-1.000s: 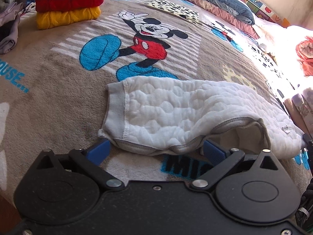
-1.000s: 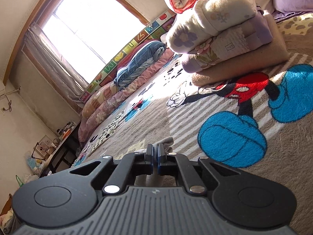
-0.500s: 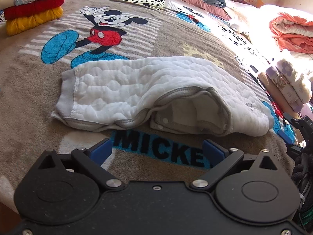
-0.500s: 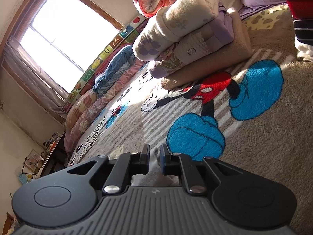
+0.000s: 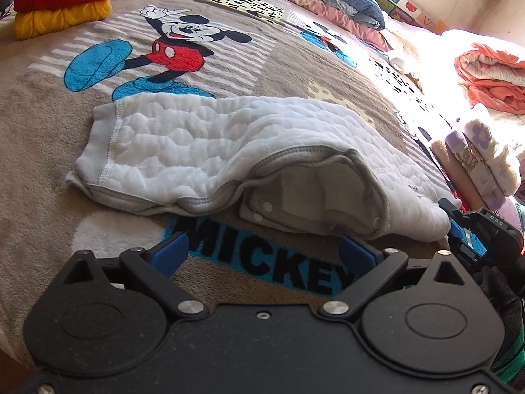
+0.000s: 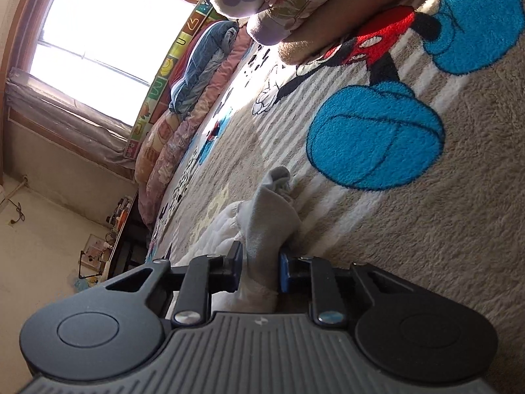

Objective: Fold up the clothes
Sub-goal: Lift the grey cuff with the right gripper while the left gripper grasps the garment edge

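Observation:
A white quilted garment point(image 5: 210, 144) with grey trim lies flat on the Mickey Mouse blanket point(image 5: 49, 124), its neck opening facing me. My left gripper point(image 5: 265, 252) is open and empty, just short of the garment's near edge. My right gripper point(image 6: 261, 271) has its jaws parted around a grey cuff of the garment point(image 6: 272, 216); the cuff stands up between the fingers. The right gripper also shows at the right edge of the left wrist view point(image 5: 459, 226), at the garment's right end.
A stack of folded clothes, yellow, red and white point(image 5: 62, 3), sits at the far left. Folded blankets point(image 5: 475, 164) and an orange quilt point(image 5: 492, 75) lie at the right. Pillows and bedding point(image 6: 197, 75) line the wall under the window.
My right gripper went from shut to partly open, and now stands around the grey cuff. The left gripper drew back a little from the garment and stayed open.

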